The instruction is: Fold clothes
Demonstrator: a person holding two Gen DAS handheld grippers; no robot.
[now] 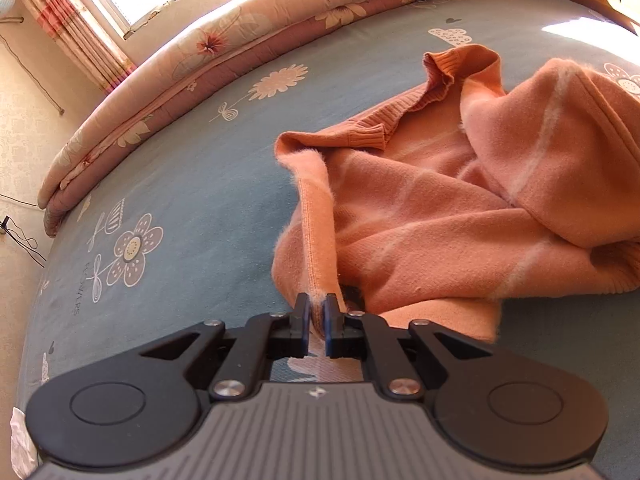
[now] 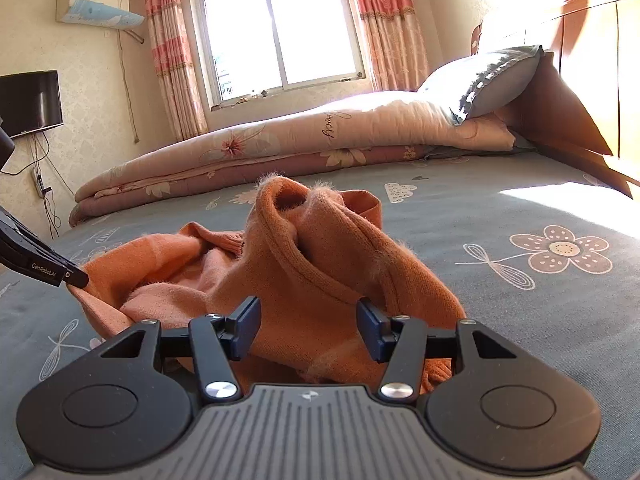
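With my left gripper (image 1: pixel 317 312) pinched on an edge of the orange sweater (image 1: pixel 460 208), which lies crumpled on the blue bedsheet (image 1: pixel 192 168), I should draw that edge out gently. My right gripper (image 2: pixel 307 322) stands open around the heap, gripping nothing; it should take a matching edge.

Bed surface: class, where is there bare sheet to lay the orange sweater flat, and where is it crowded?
Bare blue sheet lies right of the orange sweater, and between sweater and folded quilt. Crowded along the quilt and pillow.
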